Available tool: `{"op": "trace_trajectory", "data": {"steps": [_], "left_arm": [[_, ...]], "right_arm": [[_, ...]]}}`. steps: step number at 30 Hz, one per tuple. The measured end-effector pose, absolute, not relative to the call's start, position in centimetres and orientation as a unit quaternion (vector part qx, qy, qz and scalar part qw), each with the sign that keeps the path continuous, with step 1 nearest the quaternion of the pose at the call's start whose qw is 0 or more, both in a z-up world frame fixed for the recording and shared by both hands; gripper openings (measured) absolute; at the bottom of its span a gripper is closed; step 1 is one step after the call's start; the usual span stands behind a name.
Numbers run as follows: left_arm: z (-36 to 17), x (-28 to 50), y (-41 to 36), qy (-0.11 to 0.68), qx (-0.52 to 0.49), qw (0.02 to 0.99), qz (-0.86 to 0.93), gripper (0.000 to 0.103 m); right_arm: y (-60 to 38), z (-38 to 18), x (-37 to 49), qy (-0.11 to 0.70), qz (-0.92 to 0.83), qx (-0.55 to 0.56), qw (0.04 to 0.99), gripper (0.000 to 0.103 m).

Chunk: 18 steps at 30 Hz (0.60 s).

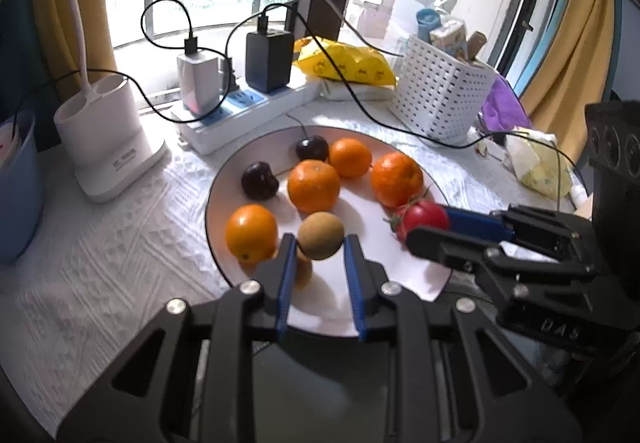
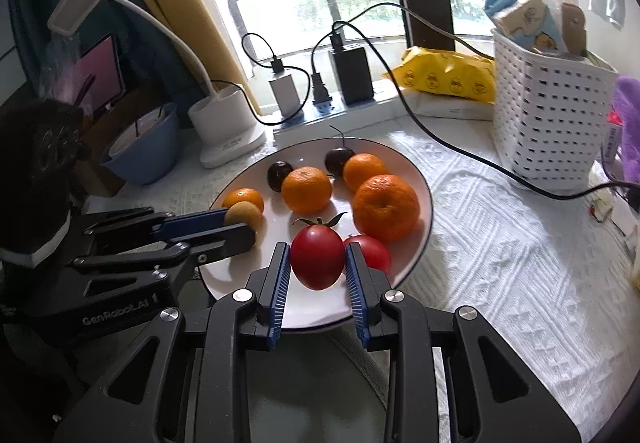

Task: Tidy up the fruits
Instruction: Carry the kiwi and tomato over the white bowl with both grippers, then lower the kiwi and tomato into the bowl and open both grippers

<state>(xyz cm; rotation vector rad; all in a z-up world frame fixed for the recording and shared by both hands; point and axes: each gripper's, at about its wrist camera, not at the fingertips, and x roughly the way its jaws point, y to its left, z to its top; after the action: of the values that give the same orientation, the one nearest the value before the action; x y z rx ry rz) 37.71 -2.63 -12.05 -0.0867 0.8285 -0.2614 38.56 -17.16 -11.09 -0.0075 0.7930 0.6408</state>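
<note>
A brown longan (image 1: 321,235) is pinched by the left gripper (image 1: 319,243), low in the frame, above the white plate (image 1: 224,183). A red cherry tomato (image 2: 317,257) is squeezed by the right gripper (image 2: 317,258), likely so like fruits can be grouped. 4 oranges and 2 cherries are left higher up.

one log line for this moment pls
left tongs: shut on longan | right tongs: shut on cherry tomato | both over plate | tangerines on plate
</note>
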Motion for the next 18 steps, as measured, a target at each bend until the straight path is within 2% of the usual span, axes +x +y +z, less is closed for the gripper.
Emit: {"op": "trace_trajectory", "data": {"steps": [18], "left_arm": [[-11.0, 36.7, 0.5, 0.389, -0.071, 0.912, -0.105, 0.026]], "right_arm": [[-14.7, -11.2, 38.6, 0.388, 0.306, -0.039, 0.868, 0.03]]}}
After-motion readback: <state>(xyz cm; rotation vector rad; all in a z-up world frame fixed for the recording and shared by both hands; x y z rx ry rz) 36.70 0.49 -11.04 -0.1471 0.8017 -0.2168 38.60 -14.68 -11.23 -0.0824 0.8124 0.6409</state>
